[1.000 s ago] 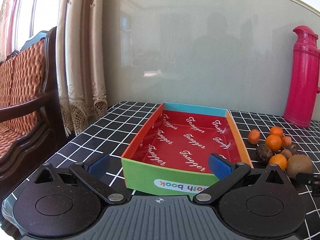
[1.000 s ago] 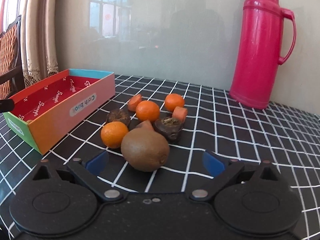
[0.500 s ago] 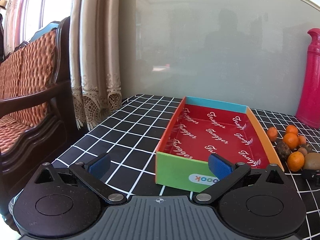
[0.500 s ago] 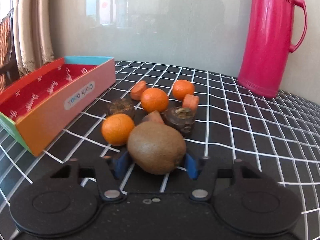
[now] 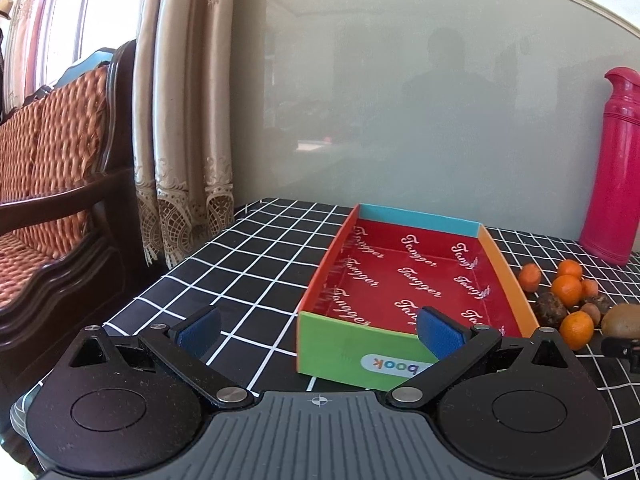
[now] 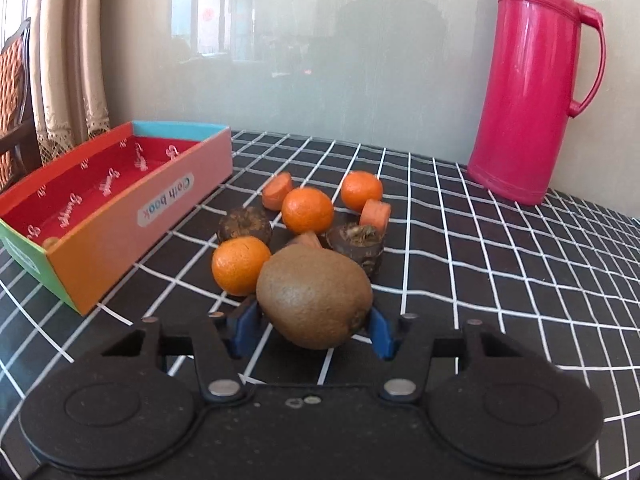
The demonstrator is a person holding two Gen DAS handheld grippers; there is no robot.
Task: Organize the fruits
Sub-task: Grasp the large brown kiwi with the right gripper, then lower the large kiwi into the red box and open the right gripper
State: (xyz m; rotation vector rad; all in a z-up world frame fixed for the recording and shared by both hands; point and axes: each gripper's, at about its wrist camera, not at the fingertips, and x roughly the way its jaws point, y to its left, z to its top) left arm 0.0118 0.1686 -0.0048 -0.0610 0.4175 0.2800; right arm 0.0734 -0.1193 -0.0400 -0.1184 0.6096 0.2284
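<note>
My right gripper (image 6: pixel 314 330) is shut on a brown kiwi (image 6: pixel 314 296) and holds it just above the checked table. Behind it lie three oranges (image 6: pixel 307 210), carrot pieces (image 6: pixel 375 214) and two dark brown fruits (image 6: pixel 356 246). A colourful cardboard box (image 6: pixel 100 236) with a red inside stands to the left. In the left wrist view my left gripper (image 5: pixel 318 330) is open and empty, hovering in front of the box (image 5: pixel 360 350). The fruit pile (image 5: pixel 566 290) and kiwi (image 5: pixel 622 320) show at its right.
A tall pink thermos (image 6: pixel 532 92) stands at the back right by the wall. A wooden armchair (image 5: pixel 52 184) and curtains (image 5: pixel 184 120) stand beyond the table's left edge. The table has a black cloth with white grid lines (image 6: pixel 500 272).
My right gripper has closed on the kiwi and lifted it slightly. My left gripper has drifted left and back, so the box sits further right in its view.
</note>
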